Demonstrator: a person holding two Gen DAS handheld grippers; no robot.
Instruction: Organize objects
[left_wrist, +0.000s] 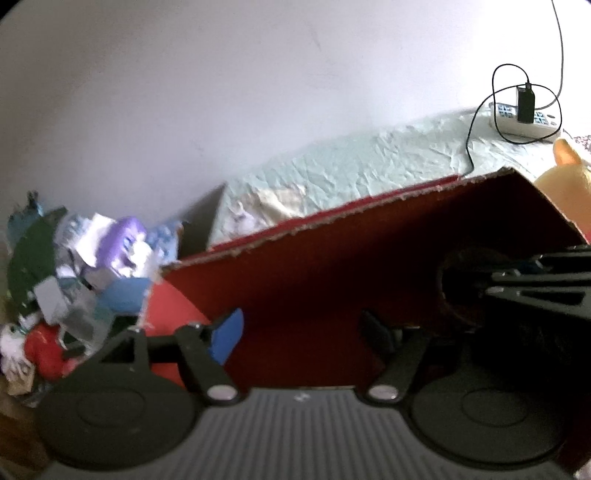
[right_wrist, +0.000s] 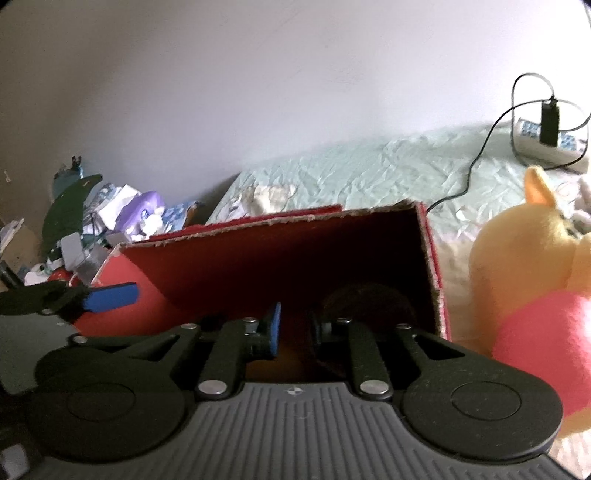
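An open red cardboard box (left_wrist: 332, 266) (right_wrist: 280, 258) lies on a pale green sheet. My left gripper (left_wrist: 303, 332) is open wide at the box's left end. Its blue pad (left_wrist: 229, 332) (right_wrist: 110, 297) is outside the left wall and the other finger is inside. My right gripper (right_wrist: 297, 328) reaches into the box with its jaws close together. A dark round object (right_wrist: 369, 302) (left_wrist: 461, 284) lies in the shadow right behind its fingertips. Whether it is held is hidden. The right gripper (left_wrist: 491, 282) enters the left wrist view from the right.
A yellow plush bear in a red shirt (right_wrist: 535, 277) (left_wrist: 565, 177) sits just right of the box. A heap of toys and packets (left_wrist: 92, 266) (right_wrist: 110, 221) fills the left. At the back right lies a power strip with a black charger (left_wrist: 524, 118) (right_wrist: 546, 136) and cable. A white wall stands behind.
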